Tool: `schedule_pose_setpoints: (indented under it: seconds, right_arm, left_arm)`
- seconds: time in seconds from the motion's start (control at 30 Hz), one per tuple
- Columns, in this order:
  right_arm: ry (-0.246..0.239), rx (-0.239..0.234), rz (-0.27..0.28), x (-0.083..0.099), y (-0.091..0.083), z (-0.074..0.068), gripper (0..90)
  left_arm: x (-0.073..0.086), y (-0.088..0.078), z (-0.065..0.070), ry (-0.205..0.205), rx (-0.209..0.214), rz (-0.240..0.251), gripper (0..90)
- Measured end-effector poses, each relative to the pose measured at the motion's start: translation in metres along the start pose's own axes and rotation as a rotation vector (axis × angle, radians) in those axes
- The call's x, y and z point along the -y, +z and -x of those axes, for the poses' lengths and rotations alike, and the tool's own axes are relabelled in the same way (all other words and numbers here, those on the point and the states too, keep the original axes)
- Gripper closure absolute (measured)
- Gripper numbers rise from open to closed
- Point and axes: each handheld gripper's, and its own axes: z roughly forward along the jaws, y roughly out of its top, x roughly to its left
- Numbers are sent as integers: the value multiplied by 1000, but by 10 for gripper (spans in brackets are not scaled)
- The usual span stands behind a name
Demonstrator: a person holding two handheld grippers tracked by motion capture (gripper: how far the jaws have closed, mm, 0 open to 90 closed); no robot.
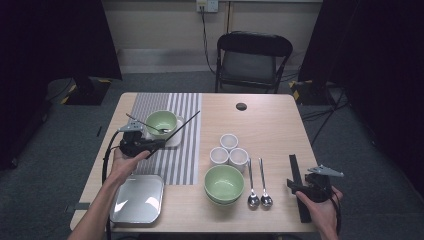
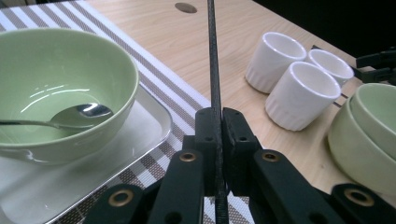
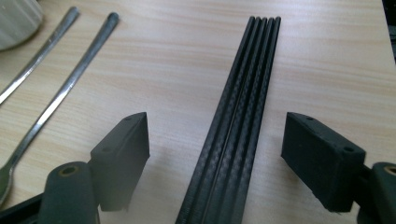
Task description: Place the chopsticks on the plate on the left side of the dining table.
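Table: pale wooden table [image 1: 270, 125], striped mat at ten o'clock.
Left gripper [image 1: 159, 144]: our jaws pinch one thin black chopstick [image 1: 182, 125] beside the green bowl [image 1: 161, 121].
Right gripper [image 3: 217, 156]: jaws wide, straddling the black chopstick bundle [image 3: 243, 107] at four o'clock.
Risk: we may grab several.

Three white cups [image 1: 229, 150] are standing clustered mid-tabletop, toward the right. Two stacked green bowls [image 1: 224, 183] are sitting near the front edge, with two spoons [image 1: 258, 186] lying just right of them. A silver tray [image 1: 138, 198] is resting at the front-left corner. A folding chair [image 1: 252, 60] is standing beyond the far edge.
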Motion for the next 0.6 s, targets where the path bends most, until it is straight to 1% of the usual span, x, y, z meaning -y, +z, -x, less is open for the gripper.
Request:
schedule_pose_setpoints:
  seconds: [0.03,0.07,0.1,0.13,0.23,0.27,0.3,0.33,0.37,0.43,0.47,0.5,0.6]
  right_arm:
    - [-2,-3,-5,1,1,0,222]
    - [-7,2,-6,1,1,0,223]
    - [-10,8,-6,1,1,0,220]
    - [-15,7,-6,1,1,-1,220]
    - [-34,23,4,3,2,-2,211]
    - [-38,29,5,3,3,-3,211]
    - [-57,41,9,4,3,-4,207]
    - [-57,43,12,4,3,-4,207]
    - [-55,43,16,5,4,-5,207]
    - [-50,47,19,5,4,-5,205]
    - [-50,47,20,6,4,-5,205]
    - [-50,47,20,6,4,-5,205]
    - [-50,48,20,6,4,-5,204]
  left_arm:
    - [1,1,0,-3,-3,-3,859]
    - [1,3,-2,0,-9,-11,859]
    - [2,4,-3,-5,-10,-15,859]
    - [3,5,-3,0,-24,-18,859]
    - [5,7,-6,-13,-12,-25,859]
    - [6,7,-7,-11,-22,-34,859]
    - [7,7,-7,-11,-33,-32,859]
    - [8,6,-9,-9,-35,-26,859]
    - [9,6,-11,-18,-30,-27,859]
    - [12,8,-15,-27,-47,-42,859]
    - [14,8,-17,-35,-43,-39,859]
    - [14,8,-18,-32,-47,-48,859]
    - [16,10,-22,-40,-51,-51,859]
